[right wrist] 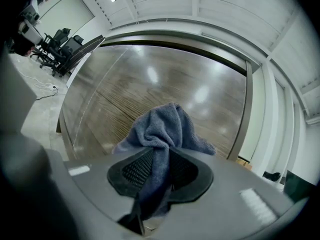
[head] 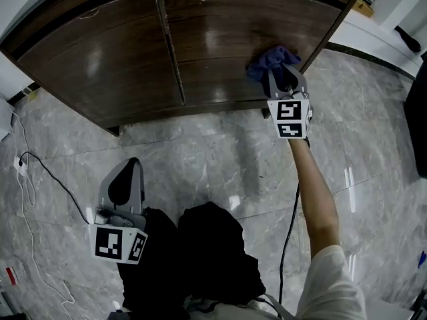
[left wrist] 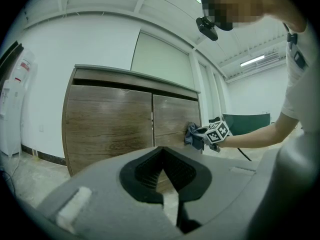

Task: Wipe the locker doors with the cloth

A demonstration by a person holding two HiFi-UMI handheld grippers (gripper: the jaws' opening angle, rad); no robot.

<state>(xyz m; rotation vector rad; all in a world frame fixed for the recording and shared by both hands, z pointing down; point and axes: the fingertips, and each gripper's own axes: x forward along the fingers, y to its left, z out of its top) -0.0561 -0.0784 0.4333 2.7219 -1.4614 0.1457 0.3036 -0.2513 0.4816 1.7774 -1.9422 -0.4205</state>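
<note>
The locker is a low brown wooden cabinet with a left door and a right door. My right gripper is shut on a crumpled blue cloth and holds it against the lower right part of the right door. In the right gripper view the cloth bunches out between the jaws of the gripper, close to the glossy door. My left gripper hangs low by my legs, away from the locker, jaws shut and empty. From there the cloth shows on the right door.
The floor is grey marble tile. A black cable and a white plug lie at the left. A cable trails under my right arm. A white wall edge stands right of the locker.
</note>
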